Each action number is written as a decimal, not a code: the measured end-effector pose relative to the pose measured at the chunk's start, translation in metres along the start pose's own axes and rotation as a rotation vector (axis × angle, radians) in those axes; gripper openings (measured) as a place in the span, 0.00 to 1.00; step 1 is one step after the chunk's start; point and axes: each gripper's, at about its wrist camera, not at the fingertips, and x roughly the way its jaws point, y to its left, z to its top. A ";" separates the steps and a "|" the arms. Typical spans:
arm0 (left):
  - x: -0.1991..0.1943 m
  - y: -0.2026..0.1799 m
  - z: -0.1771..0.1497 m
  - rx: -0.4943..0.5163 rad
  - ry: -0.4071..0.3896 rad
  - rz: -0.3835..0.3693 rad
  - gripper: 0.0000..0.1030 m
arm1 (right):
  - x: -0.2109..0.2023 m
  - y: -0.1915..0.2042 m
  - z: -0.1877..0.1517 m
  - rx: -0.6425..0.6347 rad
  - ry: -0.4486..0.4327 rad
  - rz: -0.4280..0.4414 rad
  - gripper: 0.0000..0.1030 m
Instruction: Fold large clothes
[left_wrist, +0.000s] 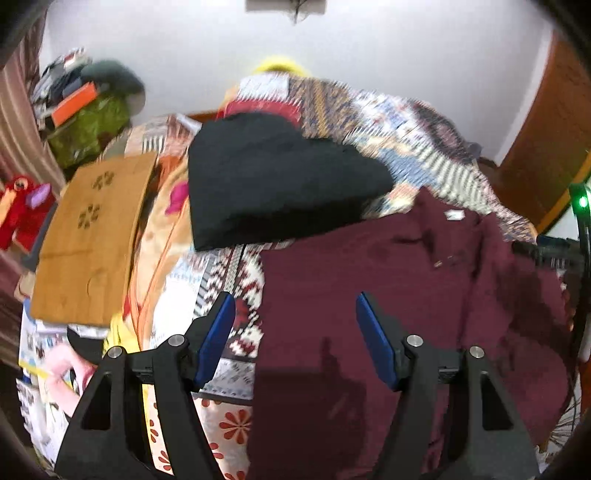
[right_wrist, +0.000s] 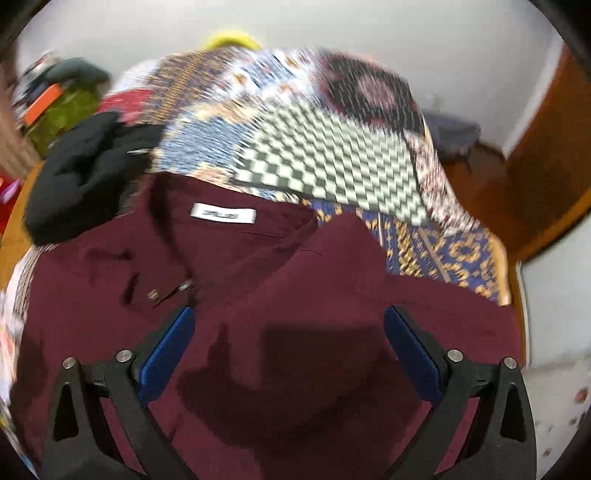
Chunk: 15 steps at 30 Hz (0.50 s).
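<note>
Maroon button-up cotton shirt (right_wrist: 295, 295) lies spread, front up, on the patterned patchwork bedspread (right_wrist: 295, 110), collar and white neck label (right_wrist: 223, 213) at the far end; long axis runs away from both cameras. Right gripper (right_wrist: 288, 350) hovers over the chest, jaws wide, nothing between them. Left gripper (left_wrist: 295, 339) straddles the shirt's left edge, jaws apart, empty; likely nearer that side seam. Fabric wrinkled, one panel already lapped over. Folded black garment (left_wrist: 273, 177) sits beyond.

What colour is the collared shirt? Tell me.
Maroon; the shirt shows best in the right wrist view.
</note>
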 end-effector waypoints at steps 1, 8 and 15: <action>0.008 0.004 -0.005 -0.007 0.020 -0.001 0.65 | 0.007 -0.003 0.003 0.021 0.017 0.015 0.81; 0.070 0.001 -0.038 -0.021 0.160 -0.043 0.65 | 0.046 -0.015 0.007 0.128 0.092 0.046 0.47; 0.086 -0.008 -0.052 -0.021 0.185 -0.037 0.66 | 0.013 -0.032 -0.004 0.199 0.012 0.106 0.11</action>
